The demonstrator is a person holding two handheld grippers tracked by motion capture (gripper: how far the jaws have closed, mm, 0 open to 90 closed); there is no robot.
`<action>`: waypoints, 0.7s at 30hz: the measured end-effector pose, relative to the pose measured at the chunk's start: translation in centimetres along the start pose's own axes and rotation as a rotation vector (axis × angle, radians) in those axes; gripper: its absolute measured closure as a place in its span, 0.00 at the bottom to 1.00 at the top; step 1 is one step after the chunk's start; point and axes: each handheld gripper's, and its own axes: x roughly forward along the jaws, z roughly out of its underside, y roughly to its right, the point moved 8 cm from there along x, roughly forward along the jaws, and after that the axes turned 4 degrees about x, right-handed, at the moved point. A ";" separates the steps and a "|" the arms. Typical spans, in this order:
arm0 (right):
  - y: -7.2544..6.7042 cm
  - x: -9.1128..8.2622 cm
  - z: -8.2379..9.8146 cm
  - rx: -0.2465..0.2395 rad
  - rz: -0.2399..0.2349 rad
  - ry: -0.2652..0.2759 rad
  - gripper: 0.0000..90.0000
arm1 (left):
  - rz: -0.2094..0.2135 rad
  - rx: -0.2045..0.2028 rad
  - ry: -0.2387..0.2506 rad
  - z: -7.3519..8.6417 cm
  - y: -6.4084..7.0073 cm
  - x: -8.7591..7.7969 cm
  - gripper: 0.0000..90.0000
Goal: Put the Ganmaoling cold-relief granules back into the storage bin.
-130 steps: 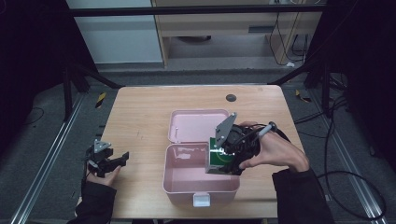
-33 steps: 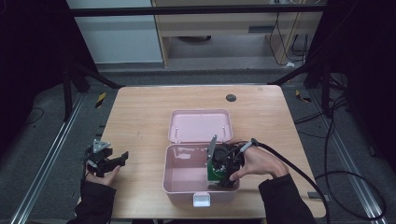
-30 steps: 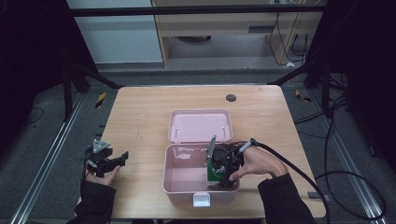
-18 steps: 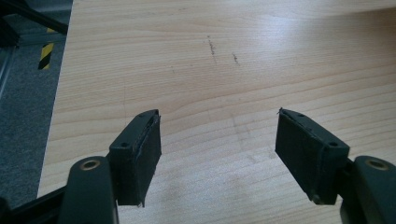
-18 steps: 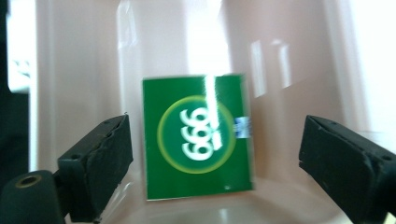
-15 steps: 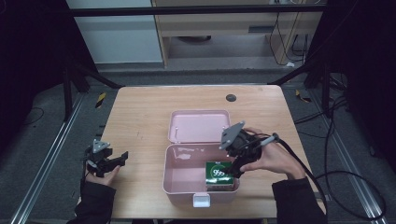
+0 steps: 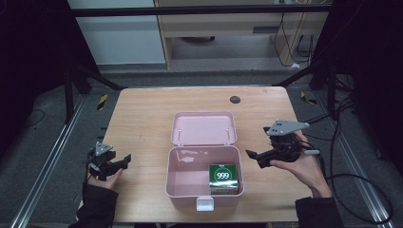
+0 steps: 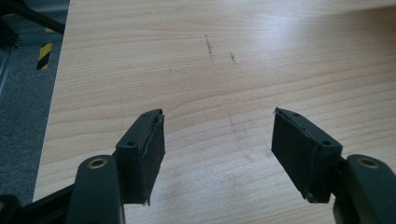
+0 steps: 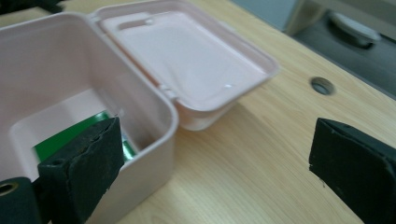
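From the high view, a pink box (image 7: 204,178) stands open on the wooden bench (image 7: 142,114), its lid (image 7: 203,128) folded back flat behind it, and a green carton (image 7: 223,176) marked 999 lies inside at the right. The right hand-held gripper (image 7: 254,156) hangs just beside the box's right wall, jaws spread and empty; the left hand-held gripper (image 7: 124,160) rests at the bench's left edge, well apart from the box, also spread. A small dark hole (image 7: 235,99) sits near the far edge of the bench; grey floor, cables and pale cabinets surround it. In the left gripper view the jaws stand wide over bare, lightly scuffed wood with nothing between them. In the right gripper view the jaws gape across the box's near corner, with the green carton low inside. The carton looks light and stiff but crushable, best pinched across its narrow sides; the box looks like thin smooth plastic, probably slippery, best taken by its rim or front latch.
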 end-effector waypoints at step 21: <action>6.7 2.4 10.2 0.286 0.346 0.076 0.04 | -0.010 0.001 -0.003 0.1 -0.2 0.1 0.48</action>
